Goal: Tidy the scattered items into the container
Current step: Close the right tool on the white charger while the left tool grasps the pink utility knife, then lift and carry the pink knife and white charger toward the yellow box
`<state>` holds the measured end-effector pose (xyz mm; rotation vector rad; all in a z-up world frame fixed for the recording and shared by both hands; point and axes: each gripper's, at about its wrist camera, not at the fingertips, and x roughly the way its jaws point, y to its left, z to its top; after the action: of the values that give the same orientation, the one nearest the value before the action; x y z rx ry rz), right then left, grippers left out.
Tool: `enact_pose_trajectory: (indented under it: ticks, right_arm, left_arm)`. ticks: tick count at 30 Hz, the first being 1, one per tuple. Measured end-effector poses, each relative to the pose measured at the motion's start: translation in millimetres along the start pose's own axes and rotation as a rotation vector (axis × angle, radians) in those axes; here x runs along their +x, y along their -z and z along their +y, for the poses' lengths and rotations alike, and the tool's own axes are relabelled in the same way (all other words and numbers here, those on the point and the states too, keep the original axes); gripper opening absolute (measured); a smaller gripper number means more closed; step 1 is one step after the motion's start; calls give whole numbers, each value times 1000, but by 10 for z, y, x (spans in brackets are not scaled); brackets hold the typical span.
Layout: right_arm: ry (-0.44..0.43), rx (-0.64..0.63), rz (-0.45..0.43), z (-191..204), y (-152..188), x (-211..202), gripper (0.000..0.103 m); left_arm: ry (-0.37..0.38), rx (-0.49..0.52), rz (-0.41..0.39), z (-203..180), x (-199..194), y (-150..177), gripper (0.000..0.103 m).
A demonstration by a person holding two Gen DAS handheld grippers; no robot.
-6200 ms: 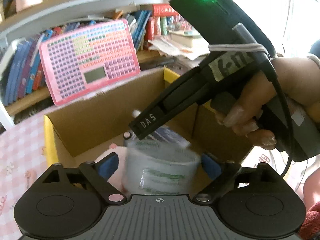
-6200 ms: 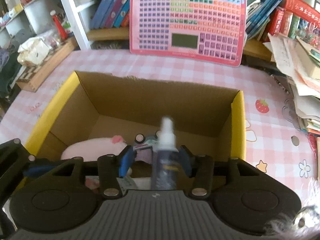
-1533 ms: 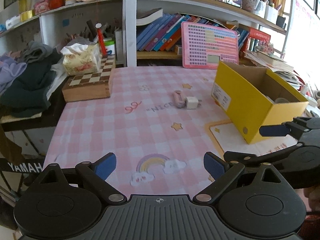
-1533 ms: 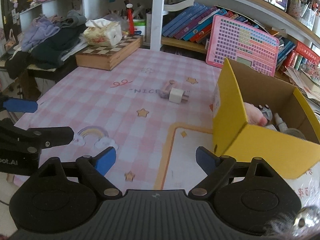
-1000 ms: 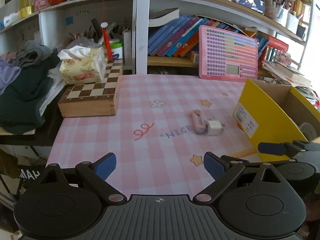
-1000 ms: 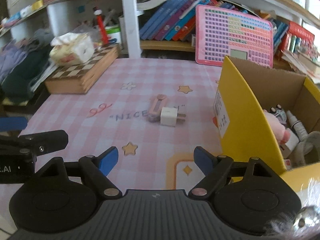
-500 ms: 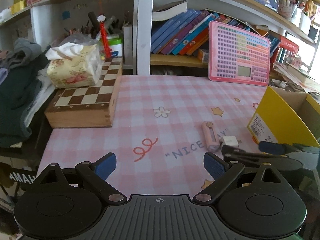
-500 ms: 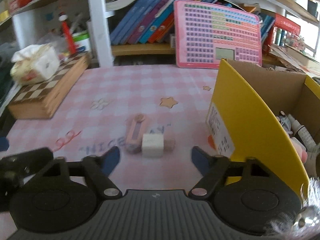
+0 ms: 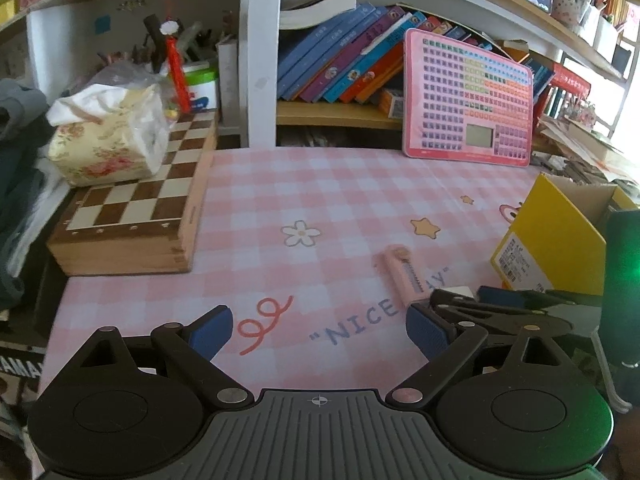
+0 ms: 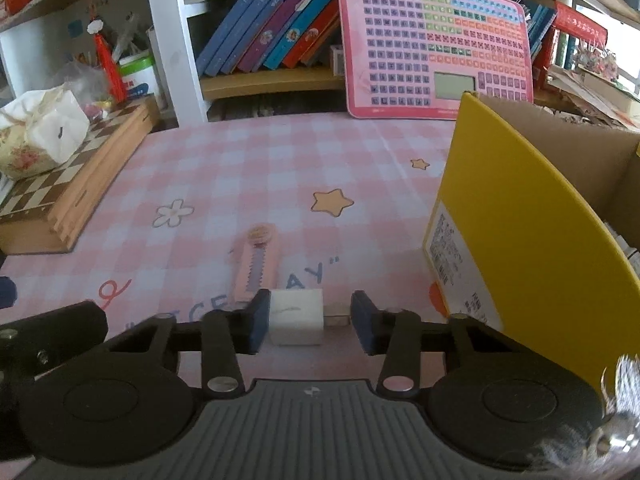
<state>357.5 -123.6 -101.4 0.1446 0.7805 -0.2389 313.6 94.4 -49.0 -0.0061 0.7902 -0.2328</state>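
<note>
A white charger plug (image 10: 296, 316) lies on the pink checked tablecloth, its metal prongs pointing right. My right gripper (image 10: 310, 316) straddles it with its jaws closing: the left pad sits against the white body and the right pad meets the prong tips. A pink utility knife (image 10: 258, 268) lies just beyond, touching the plug. The yellow cardboard box (image 10: 520, 220) stands open to the right. In the left wrist view my left gripper (image 9: 320, 328) hangs open and empty over the cloth, with the knife (image 9: 402, 276) and the right gripper (image 9: 480, 298) ahead to its right.
A wooden chessboard case (image 9: 132, 216) with a floral tissue pack (image 9: 104, 136) on it lies at the left. A pink keyboard toy (image 9: 468, 100) leans on the bookshelf at the back. A person's hand holds the dark handle (image 9: 622, 280) at the right edge.
Both grippers have moved forward and lower toward the knife and plug. The right jaws have narrowed from wide open until they bracket the white plug.
</note>
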Motion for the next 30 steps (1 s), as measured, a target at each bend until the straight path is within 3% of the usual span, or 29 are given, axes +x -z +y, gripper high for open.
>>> enact_pose_trajectory:
  ticks: [6, 14, 19, 23, 26, 30]
  right_arm:
    - [18, 0, 39, -93, 111, -177, 41]
    - [-19, -74, 54, -62, 202, -294, 41]
    - [-20, -76, 60, -83, 213, -306, 41]
    - [-27, -74, 63, -96, 207, -306, 41]
    - [-23, -82, 64, -84, 212, -301, 41]
    - [-28, -82, 76, -79, 214, -271, 41]
  left_arm:
    - [65, 7, 9, -83, 220, -85, 94]
    - [156, 50, 53, -346, 686, -279, 78]
    - [134, 130, 101, -553, 961, -272, 52]
    - [93, 230, 83, -679, 1001, -218, 45]
    - [83, 246, 70, -665, 997, -219, 24]
    - [95, 198, 83, -511, 965, -245, 23]
